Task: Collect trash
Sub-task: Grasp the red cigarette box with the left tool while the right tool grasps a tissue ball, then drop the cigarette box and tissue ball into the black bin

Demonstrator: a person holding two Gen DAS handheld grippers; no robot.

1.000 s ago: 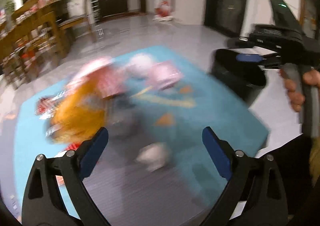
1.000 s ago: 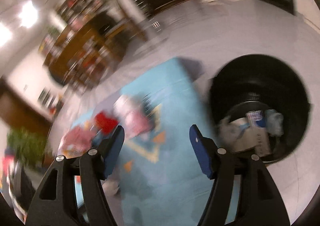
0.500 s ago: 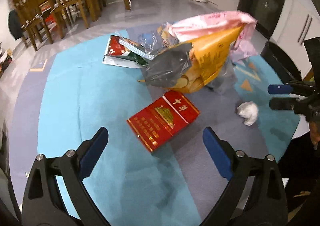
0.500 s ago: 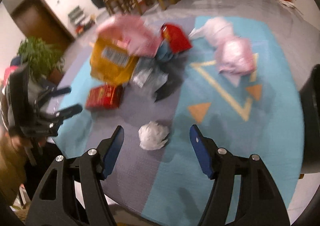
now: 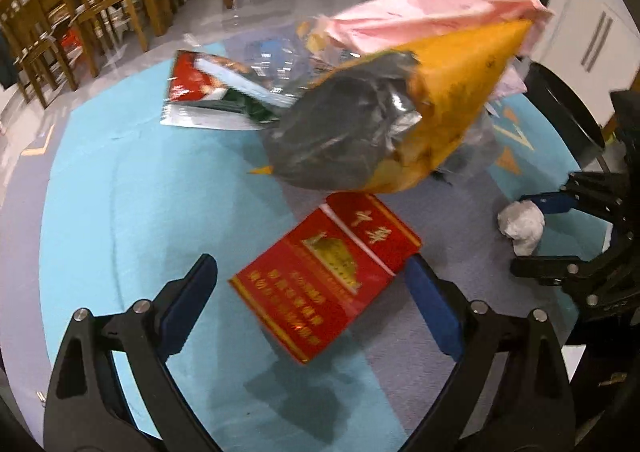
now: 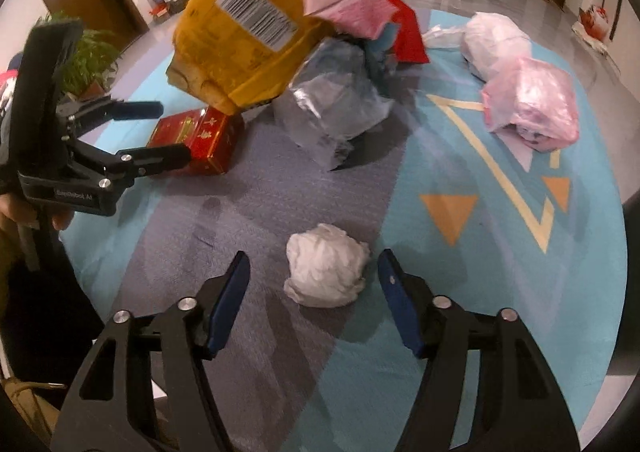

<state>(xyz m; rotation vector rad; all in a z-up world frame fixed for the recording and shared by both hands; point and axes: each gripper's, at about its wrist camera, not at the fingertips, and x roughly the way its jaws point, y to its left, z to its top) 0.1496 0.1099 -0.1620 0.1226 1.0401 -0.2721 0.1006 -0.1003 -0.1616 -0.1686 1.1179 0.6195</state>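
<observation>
A red carton [image 5: 326, 280] lies flat on the teal rug [image 5: 140, 212]. My left gripper [image 5: 312, 292] hangs over it with its jaws closing; the carton sits between them and the pads do not press it. A crumpled white paper ball [image 6: 326, 272] rests on the rug's grey band. My right gripper [image 6: 313, 268] straddles it, jaws closing, with a gap on both sides. Each gripper shows in the other's view: the right gripper [image 5: 536, 236] around the paper ball [image 5: 520, 224], the left gripper [image 6: 160, 132] around the red carton [image 6: 204, 140].
Behind the carton is a heap: a yellow bag [image 5: 452, 104], a pink bag [image 5: 432, 12], grey foil [image 5: 340, 132] and a red-green packet [image 5: 208, 92]. Two tied plastic bags [image 6: 528, 108] lie far right. A black bin [image 5: 568, 120] stands at the rug's edge. Wooden chairs [image 5: 80, 4] stand beyond.
Both grippers swung away from the black bin and came down over the rug. The carton and the paper ball now sit between the jaws, which have narrowed a little.
</observation>
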